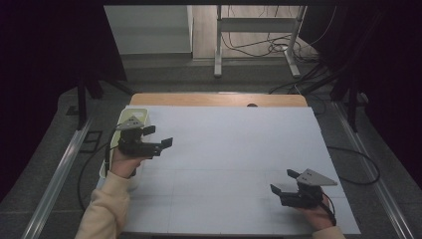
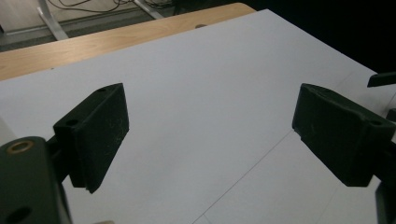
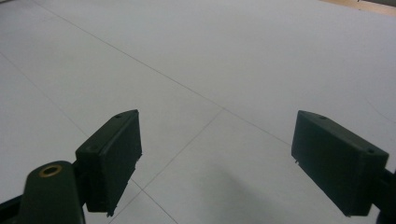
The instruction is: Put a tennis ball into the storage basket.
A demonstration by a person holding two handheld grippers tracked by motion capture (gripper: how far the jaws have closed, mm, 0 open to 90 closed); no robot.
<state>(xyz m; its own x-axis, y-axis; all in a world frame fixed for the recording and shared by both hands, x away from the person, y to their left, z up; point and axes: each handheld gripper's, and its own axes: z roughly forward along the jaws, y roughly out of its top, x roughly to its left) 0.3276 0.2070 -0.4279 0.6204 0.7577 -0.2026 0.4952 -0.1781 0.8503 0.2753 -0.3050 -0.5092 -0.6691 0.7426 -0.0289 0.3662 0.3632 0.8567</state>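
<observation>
White sheet (image 1: 229, 159), wooden table (image 1: 214, 99), perhaps cables (image 1: 259, 47)

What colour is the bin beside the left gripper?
Pale yellowish-cream; the bin shows best in the high view, behind the left gripper.

Black grippers, white sheet, pale bin

Your black two-jaw left gripper (image 1: 159, 136) and black two-jaw right gripper (image 1: 282, 181) each carry a grey three-cornered plate. Under them the flat white table sheet (image 1: 234, 149) shows thin grey ruled lines; beyond the sheet's far edge runs a tan wooden table edge (image 1: 219, 99). At the sheet's left edge sits a pale yellowish-white plastic bin (image 1: 141, 114). Your sleeve (image 1: 107, 206) is cream.
</observation>
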